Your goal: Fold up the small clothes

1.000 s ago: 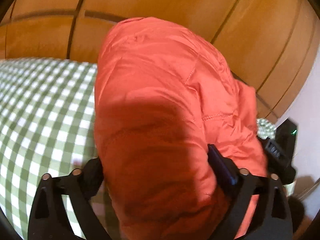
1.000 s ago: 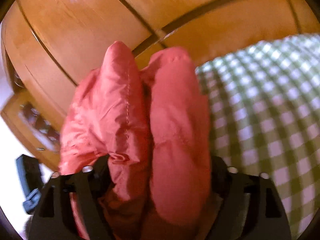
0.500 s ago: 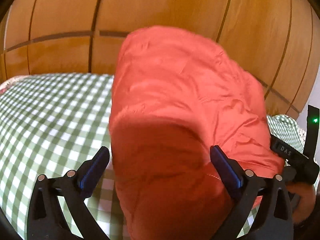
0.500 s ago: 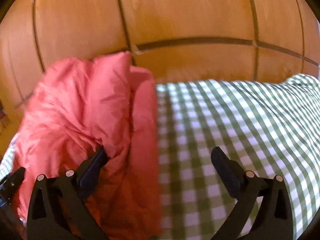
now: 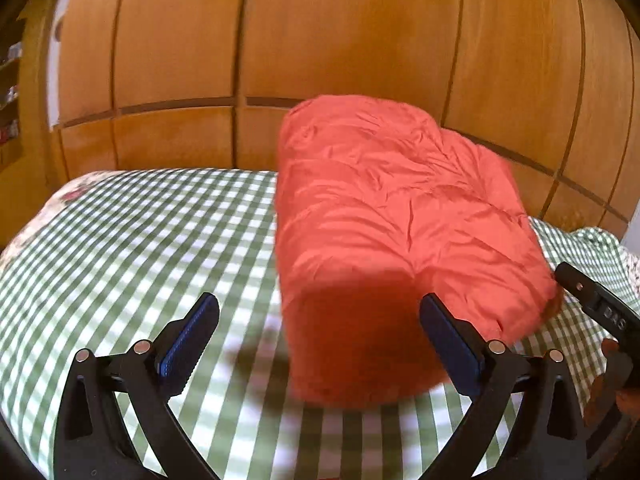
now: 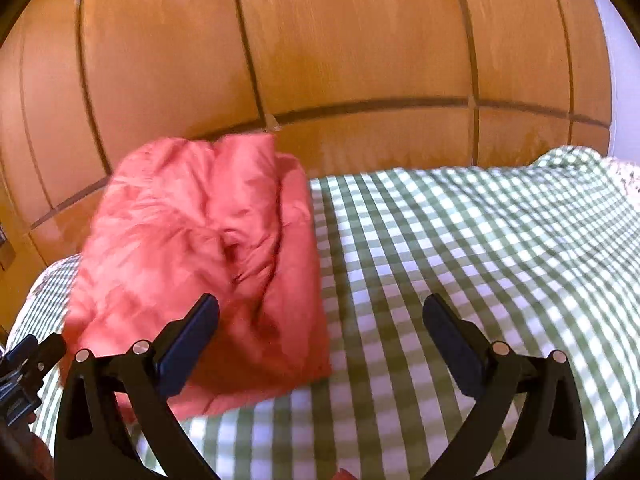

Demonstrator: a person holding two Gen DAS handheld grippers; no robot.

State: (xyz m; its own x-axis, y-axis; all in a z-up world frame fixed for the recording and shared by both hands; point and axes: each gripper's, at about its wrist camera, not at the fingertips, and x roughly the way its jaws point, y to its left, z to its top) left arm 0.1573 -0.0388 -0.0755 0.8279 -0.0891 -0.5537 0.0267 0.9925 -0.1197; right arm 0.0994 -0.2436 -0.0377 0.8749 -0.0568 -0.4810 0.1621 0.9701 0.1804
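A red-orange puffy garment (image 5: 392, 232) lies folded in a thick bundle on the green checked cloth (image 5: 140, 240). My left gripper (image 5: 320, 328) is open and empty, just short of the bundle's near end. In the right wrist view the same garment (image 6: 200, 260) lies to the left. My right gripper (image 6: 320, 328) is open and empty over the cloth (image 6: 460, 248), its left finger (image 6: 188, 340) in front of the garment's edge. The other gripper's body shows at the right edge of the left wrist view (image 5: 600, 312).
A wooden panelled wall (image 5: 320, 40) stands right behind the cloth-covered surface. The surface's edges curve off at left and right. A shelf shows at the far left (image 5: 10, 92).
Both grippers have let go of the garment and pulled back. The garment has dropped onto the cloth and lies as a folded bundle.
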